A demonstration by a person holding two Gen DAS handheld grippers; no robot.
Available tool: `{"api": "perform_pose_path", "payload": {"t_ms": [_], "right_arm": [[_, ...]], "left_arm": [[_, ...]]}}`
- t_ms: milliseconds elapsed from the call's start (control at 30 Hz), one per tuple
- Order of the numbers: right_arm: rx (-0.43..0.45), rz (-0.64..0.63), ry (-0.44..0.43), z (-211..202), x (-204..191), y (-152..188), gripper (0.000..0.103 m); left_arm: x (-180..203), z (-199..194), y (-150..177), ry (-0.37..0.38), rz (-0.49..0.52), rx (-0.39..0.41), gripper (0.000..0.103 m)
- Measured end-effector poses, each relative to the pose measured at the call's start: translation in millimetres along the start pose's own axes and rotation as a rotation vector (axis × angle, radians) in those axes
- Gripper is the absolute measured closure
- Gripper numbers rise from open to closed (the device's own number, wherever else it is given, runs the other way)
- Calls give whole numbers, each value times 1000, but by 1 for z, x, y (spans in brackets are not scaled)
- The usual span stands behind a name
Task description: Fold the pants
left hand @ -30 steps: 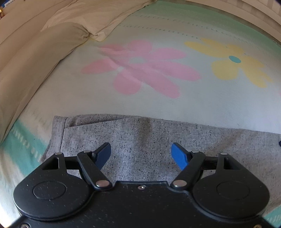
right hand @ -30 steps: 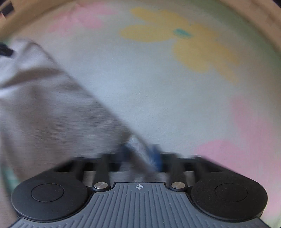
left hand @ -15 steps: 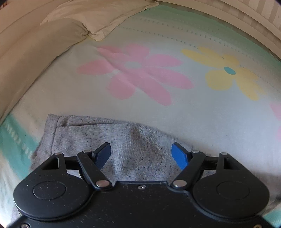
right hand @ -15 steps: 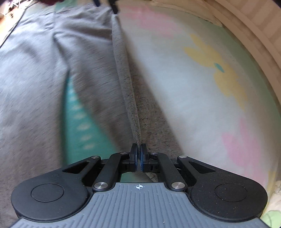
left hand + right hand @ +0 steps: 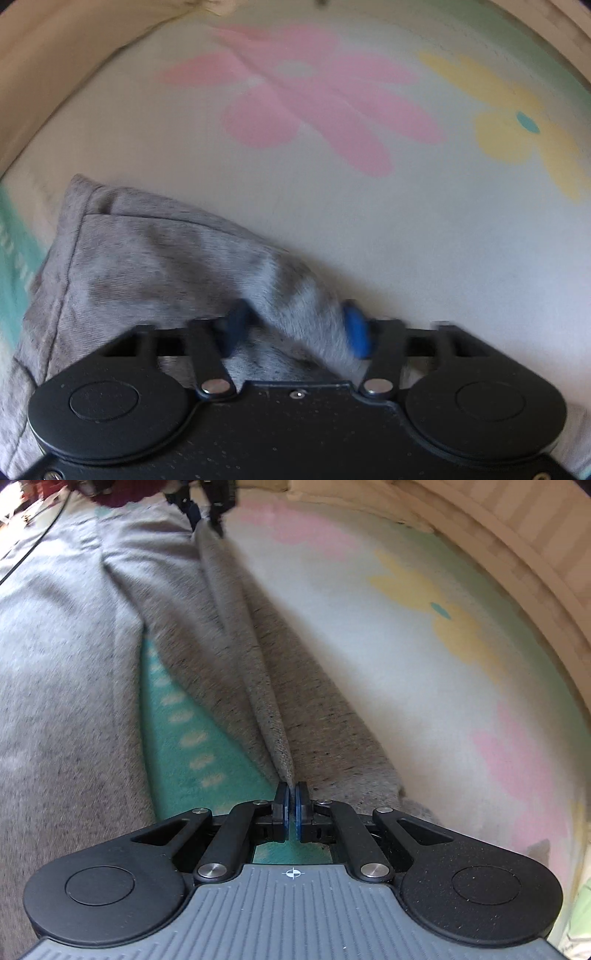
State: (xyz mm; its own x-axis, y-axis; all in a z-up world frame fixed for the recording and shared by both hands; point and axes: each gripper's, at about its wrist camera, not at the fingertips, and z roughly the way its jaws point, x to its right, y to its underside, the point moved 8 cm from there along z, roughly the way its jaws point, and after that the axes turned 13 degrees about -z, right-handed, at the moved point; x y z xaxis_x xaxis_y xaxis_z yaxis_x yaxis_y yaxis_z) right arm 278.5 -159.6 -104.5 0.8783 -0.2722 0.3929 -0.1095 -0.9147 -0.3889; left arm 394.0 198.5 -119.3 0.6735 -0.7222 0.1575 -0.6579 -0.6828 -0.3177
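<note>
Grey speckled pants (image 5: 74, 635) lie on a flowered bed sheet (image 5: 388, 646). My right gripper (image 5: 291, 805) is shut on the edge of one pant leg and holds a taut fold of cloth that runs away to my left gripper (image 5: 205, 509) at the far end. In the left wrist view the waistband end of the pants (image 5: 147, 258) is bunched up between the blue pads of my left gripper (image 5: 295, 328), which are partly closed around the raised cloth; the view is blurred.
The sheet has pink (image 5: 314, 99) and yellow flowers (image 5: 524, 129) and a teal strip (image 5: 184, 731). A beige pillow or bed edge (image 5: 55, 62) lies at the left, and a pale headboard or wall (image 5: 517, 554) curves along the right.
My left gripper's jaws have closed inward around the waistband cloth, which has bunched and lifted. My right gripper stays shut on the leg edge, with the fold pulled tauter.
</note>
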Motion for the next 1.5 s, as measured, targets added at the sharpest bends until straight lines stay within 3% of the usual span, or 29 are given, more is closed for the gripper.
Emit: {"api": "perform_pose_path", "payload": {"t_ms": [33, 133, 300, 500, 633, 767, 833, 933, 1067, 1167, 1267, 1367, 1500], "right_arm": [[3, 15, 14, -3, 3, 0, 100], [12, 55, 66, -19, 12, -4, 100], [31, 88, 133, -63, 11, -9, 100], [-4, 95, 102, -98, -30, 3, 100], [-59, 89, 40, -98, -63, 17, 100], [-149, 102, -5, -83, -78, 30, 96], [-132, 159, -18, -85, -73, 29, 96], [-61, 331, -51, -103, -46, 27, 91], [-16, 545, 69, -120, 10, 35, 75], [-102, 629, 261, -106, 52, 47, 65], [-190, 713, 402, -75, 84, 57, 64], [-281, 809, 480, -33, 104, 64, 64], [-333, 881, 502, 8, 113, 72, 64]], "left_arm": [[0, -4, -1, 32, -15, 3, 68], [0, -26, -1, 82, -36, 30, 77], [-9, -83, 13, 126, -12, 109, 81], [-47, -155, 59, 214, 73, 207, 81], [-83, -158, 111, 206, 119, 170, 81], [-112, -134, 140, 180, 109, 68, 80], [-121, -116, 155, 168, 85, -4, 80], [-127, -98, 162, 140, 85, -40, 80], [-119, -90, 157, 126, 89, -38, 80], [-112, -89, 157, 116, 82, -36, 81], [-113, -88, 162, 112, 82, -31, 80], [-104, -97, 168, 115, 62, -39, 80], [-104, -94, 162, 108, 64, -39, 80]]}}
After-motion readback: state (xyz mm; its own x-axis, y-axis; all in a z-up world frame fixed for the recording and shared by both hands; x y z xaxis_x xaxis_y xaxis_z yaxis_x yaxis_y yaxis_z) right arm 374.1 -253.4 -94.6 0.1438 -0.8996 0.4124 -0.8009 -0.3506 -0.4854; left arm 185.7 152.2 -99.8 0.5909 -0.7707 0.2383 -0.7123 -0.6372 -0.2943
